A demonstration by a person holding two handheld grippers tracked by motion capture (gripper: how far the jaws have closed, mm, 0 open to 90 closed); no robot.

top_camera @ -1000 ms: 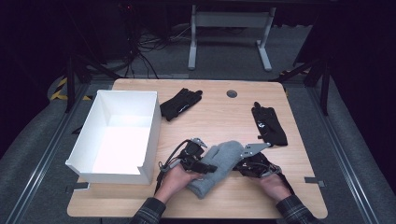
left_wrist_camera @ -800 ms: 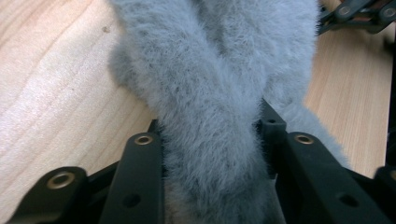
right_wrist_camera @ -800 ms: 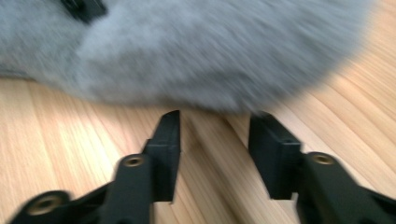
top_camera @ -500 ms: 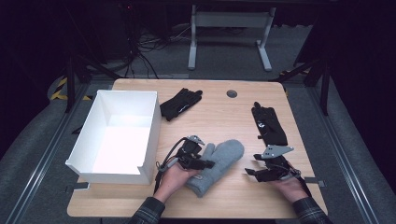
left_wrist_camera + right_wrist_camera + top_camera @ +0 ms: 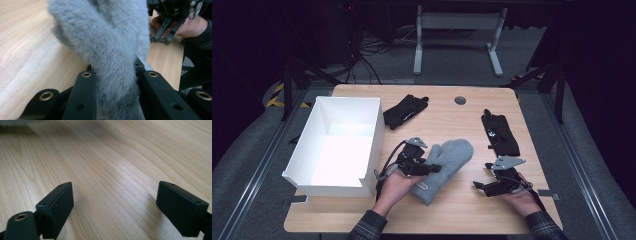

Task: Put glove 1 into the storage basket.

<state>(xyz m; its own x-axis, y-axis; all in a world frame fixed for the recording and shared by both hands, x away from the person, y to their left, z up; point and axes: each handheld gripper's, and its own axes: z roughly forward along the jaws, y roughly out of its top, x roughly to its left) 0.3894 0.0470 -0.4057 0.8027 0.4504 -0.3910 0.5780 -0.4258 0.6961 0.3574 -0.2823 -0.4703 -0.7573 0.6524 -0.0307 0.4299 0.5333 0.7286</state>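
Note:
A fluffy grey mitten lies near the middle of the wooden table. My left gripper is shut on the mitten's left edge, by the thumb, its jaws having just closed on it. In the left gripper view the grey fleece is pinched between the two black jaws and lifted a little off the wood. My right gripper sits to the mitten's right, apart from it. Its jaws have just been opening and now stand wide over bare wood, with nothing between them.
An open white box stands at the left of the table. One black glove lies behind the mitten and another lies at the right. A round cable hole is near the table's far edge.
My right gripper has let go of the mitten, moved off to the right and opened wide. My left gripper has closed on the mitten's edge and risen slightly.

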